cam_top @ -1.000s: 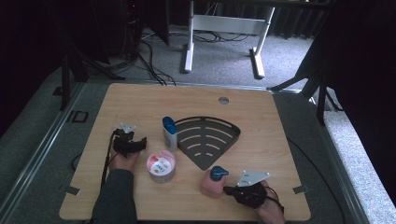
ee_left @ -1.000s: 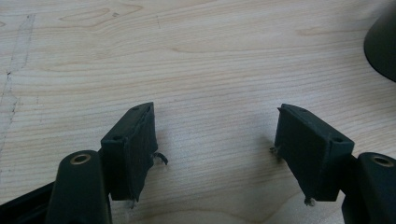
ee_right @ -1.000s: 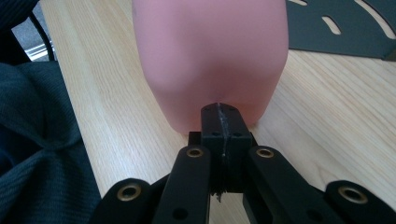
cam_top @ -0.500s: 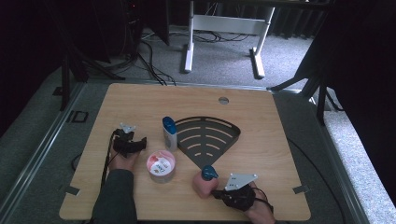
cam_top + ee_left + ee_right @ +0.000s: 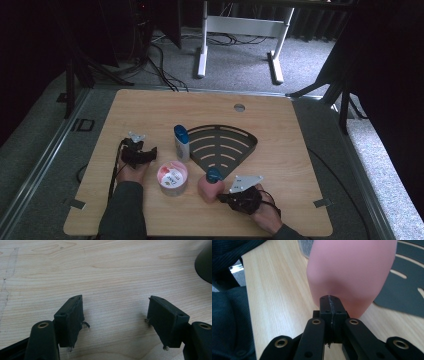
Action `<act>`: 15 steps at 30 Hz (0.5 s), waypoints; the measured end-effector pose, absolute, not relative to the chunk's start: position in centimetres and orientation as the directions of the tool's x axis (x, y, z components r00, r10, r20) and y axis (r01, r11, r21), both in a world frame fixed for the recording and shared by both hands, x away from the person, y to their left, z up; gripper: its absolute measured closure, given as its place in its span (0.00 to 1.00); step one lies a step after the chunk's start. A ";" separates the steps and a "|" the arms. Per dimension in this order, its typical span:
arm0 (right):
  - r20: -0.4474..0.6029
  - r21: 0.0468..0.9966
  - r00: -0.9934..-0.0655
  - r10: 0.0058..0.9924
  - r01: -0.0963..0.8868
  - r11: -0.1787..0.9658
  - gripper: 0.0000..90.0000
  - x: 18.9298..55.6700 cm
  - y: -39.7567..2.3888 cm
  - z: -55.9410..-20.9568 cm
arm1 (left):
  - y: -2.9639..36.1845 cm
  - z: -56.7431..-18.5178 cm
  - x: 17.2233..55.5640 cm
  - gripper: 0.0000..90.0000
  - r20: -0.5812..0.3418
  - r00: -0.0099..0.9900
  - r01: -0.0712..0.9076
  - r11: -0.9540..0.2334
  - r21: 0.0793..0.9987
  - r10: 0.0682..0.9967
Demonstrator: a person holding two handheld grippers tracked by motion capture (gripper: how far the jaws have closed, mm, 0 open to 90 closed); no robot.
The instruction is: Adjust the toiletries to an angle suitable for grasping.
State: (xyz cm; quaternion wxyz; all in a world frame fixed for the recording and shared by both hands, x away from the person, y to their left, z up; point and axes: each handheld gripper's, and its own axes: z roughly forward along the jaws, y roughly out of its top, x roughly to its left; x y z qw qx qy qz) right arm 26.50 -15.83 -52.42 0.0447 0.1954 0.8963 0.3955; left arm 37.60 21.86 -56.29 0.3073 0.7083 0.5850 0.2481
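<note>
A white bottle with a blue cap (image 5: 182,142) stands just beside the black slotted fan-shaped tray (image 5: 235,137) on the wooden table (image 5: 150,107), and a round pink-lidded container (image 5: 172,177) sits near them.

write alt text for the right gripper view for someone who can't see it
The right gripper, its two black jaws shut together with nothing between them, has its tip against the lower side of a pink bottle standing on a wooden table. A dark slotted tray lies flat behind the bottle, and a dark sleeve shows at left.
</note>
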 end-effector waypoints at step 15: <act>0.084 0.744 -0.927 0.366 0.303 0.596 1.00 29.2 -13.4 -52.3 | 21.9 -56.3 37.6 0.33 -0.008 0.193 0.676 -0.127 0.726 0.981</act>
